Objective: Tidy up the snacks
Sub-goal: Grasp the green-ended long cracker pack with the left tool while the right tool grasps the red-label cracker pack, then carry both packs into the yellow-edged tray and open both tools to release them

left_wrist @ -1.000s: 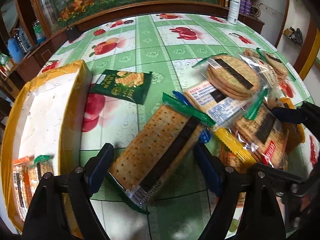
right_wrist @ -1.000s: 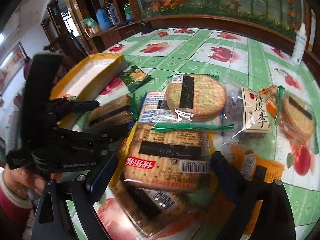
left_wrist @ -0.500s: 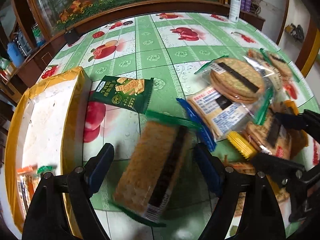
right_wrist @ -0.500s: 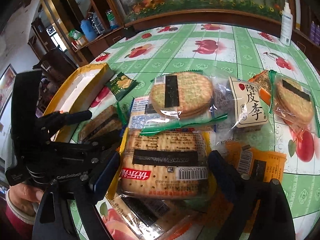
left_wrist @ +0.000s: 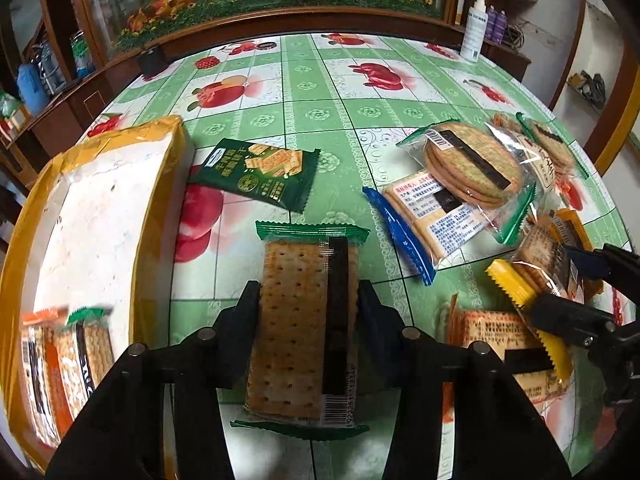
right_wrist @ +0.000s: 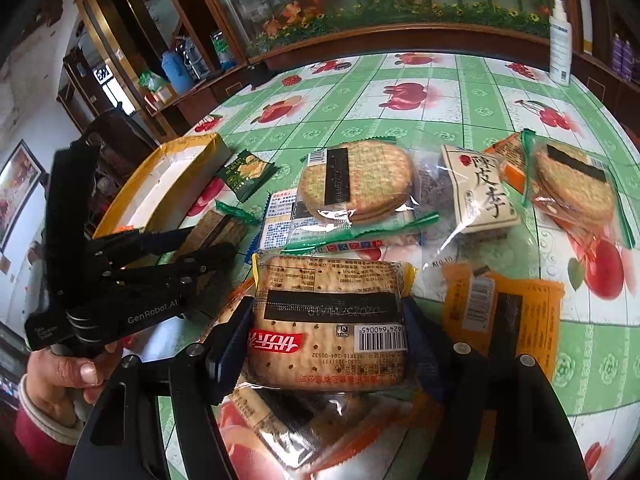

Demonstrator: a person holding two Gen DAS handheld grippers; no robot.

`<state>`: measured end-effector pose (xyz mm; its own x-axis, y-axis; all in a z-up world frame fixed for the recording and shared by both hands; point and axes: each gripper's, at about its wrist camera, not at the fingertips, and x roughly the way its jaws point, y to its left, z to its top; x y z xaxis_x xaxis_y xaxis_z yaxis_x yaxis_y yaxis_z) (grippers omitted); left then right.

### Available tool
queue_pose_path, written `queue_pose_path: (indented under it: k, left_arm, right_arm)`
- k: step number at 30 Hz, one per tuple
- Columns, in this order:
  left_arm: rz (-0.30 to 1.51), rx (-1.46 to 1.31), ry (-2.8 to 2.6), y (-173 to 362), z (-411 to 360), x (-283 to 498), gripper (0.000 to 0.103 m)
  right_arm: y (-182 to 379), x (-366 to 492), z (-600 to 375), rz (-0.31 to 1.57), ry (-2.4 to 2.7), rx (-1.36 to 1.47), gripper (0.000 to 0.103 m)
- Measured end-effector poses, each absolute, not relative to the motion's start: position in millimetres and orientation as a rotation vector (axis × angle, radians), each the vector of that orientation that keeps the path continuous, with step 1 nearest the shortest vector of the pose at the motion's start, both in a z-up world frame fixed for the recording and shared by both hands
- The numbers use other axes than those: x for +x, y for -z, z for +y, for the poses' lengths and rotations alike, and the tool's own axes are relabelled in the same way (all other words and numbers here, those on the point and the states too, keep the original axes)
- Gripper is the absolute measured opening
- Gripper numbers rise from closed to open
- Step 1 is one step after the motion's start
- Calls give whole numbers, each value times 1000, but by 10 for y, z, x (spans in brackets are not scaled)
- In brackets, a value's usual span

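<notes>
My left gripper (left_wrist: 308, 300) is shut on a green-edged cracker pack (left_wrist: 304, 320), held just above the table beside the yellow-rimmed box (left_wrist: 156, 208). The box holds a few snack packs (left_wrist: 60, 364) at its near end. My right gripper (right_wrist: 326, 320) is shut on a yellow-edged cracker pack (right_wrist: 328, 328) over the snack pile. The left gripper also shows in the right wrist view (right_wrist: 208, 240), to the left, still holding its pack (right_wrist: 218, 228).
Loose on the fruit-print tablecloth lie a dark green biscuit packet (left_wrist: 260, 172), a round cracker pack (left_wrist: 468, 164), a blue-edged pack (left_wrist: 432, 212), an orange packet (right_wrist: 504, 312), a white plum packet (right_wrist: 484, 196) and another round cracker pack (right_wrist: 572, 188). A spray bottle (left_wrist: 474, 28) stands at the far edge.
My left gripper closed on the green-edged cracker pack, which turned to lie lengthwise between the fingers. My right gripper closed on the yellow-edged pack and lifted it off the pile.
</notes>
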<state>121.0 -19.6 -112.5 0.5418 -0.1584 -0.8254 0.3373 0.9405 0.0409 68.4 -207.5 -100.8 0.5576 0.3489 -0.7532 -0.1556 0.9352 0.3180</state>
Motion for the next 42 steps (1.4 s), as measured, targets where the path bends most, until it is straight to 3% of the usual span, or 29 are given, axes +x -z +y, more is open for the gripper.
queue_pose_path:
  k: [22, 42]
  left_arm:
    - [674, 78, 75, 198, 460, 375, 46]
    - [623, -11, -101, 151, 1408, 327, 46]
  right_arm:
    - [546, 233, -1950, 828, -349, 240, 72]
    - [287, 417, -587, 793, -539, 93, 72]
